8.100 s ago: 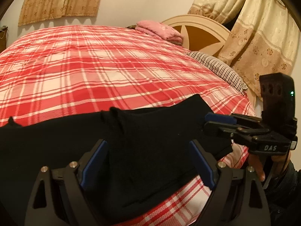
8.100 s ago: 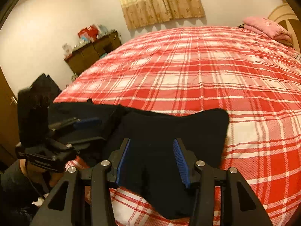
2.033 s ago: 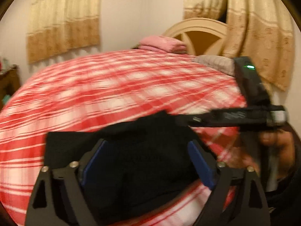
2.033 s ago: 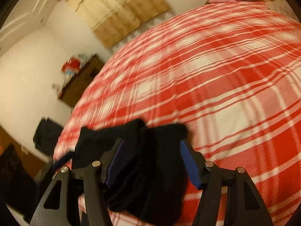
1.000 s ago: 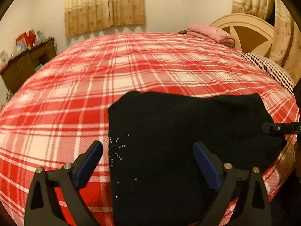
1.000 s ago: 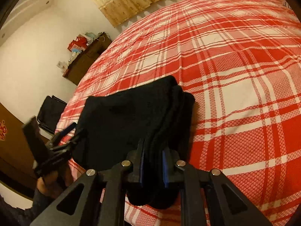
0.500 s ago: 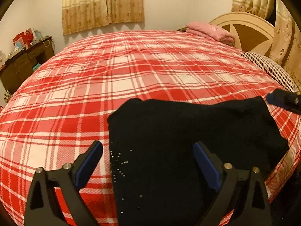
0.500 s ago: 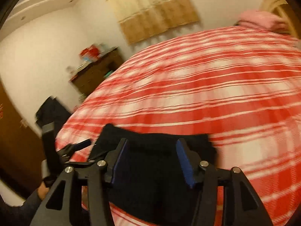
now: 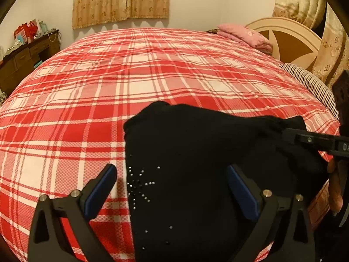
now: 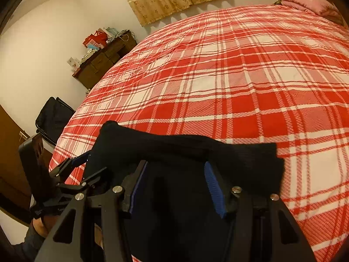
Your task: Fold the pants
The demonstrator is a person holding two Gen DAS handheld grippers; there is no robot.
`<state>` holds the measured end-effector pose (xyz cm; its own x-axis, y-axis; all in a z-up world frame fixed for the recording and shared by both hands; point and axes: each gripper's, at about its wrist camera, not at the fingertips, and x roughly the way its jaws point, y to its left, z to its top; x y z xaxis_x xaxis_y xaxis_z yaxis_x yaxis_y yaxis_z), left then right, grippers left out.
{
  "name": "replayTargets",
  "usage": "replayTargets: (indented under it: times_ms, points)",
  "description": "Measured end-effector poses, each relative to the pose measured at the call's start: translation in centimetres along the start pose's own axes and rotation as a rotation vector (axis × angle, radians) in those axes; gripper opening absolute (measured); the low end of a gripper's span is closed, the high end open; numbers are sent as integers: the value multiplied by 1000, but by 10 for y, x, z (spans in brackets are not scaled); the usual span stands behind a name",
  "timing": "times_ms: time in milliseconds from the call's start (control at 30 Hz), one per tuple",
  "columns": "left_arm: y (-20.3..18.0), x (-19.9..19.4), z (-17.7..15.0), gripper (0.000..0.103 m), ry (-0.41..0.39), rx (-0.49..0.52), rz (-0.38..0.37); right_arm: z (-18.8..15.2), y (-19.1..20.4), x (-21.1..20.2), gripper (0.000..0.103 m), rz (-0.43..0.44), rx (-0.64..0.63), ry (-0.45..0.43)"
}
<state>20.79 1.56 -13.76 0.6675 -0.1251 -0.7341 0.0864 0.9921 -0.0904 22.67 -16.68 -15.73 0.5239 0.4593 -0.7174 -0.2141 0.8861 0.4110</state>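
The black pants [image 9: 196, 163] lie folded into a thick bundle at the near edge of the red plaid bed [image 9: 152, 76]; small silver studs show on the cloth. My left gripper [image 9: 172, 187] is open and empty, its blue pads straddling the bundle's left part. My right gripper [image 10: 176, 185] is open over the bundle's right end [image 10: 185, 148], holding nothing. The right gripper also shows in the left wrist view [image 9: 314, 142] at the bundle's right edge. The left gripper shows in the right wrist view [image 10: 72, 170] at the bundle's left edge.
A pink folded blanket [image 9: 246, 37] and a striped pillow [image 9: 309, 83] lie by the cream headboard [image 9: 290, 41]. A dark wooden dresser [image 10: 102, 61] with clutter stands by the far wall. A black bag [image 10: 52, 118] sits on the floor left of the bed.
The right gripper, shut on the bundle's end a second ago, has opened and let go. The pants now rest folded on the bed. The left gripper stays open.
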Motion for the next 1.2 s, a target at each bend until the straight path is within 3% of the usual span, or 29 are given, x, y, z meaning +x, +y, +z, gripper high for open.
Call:
replayTargets:
  times_ms: [233,367,500,700,900,1033,1200]
  points:
    - [1,-4,-1,102,-5,-6,1,-21,7,-38,56,-70,-73,-69]
    - [1,-1,-2,102,3,-13,-7,-40,9,-30,59,-122,-140,-12]
    - [2,-2,-4,102,3,-13,-4,-47,17,-28,59,-178,-209,-32]
    - [21,-24,-2,102,-73,-19,-11,-42,-9,-59,59,-105,-65,-109]
    - [31,-8,-8,102,-27,-49,-73,-41,-45,-55,59,-58,98,-84]
    - [33,4,-8,103,4,-96,-131,-41,-50,-41,59,-77,115,-38]
    - [29,6,-6,103,1,-70,-136,-41,-60,-40,59,-62,147,-52]
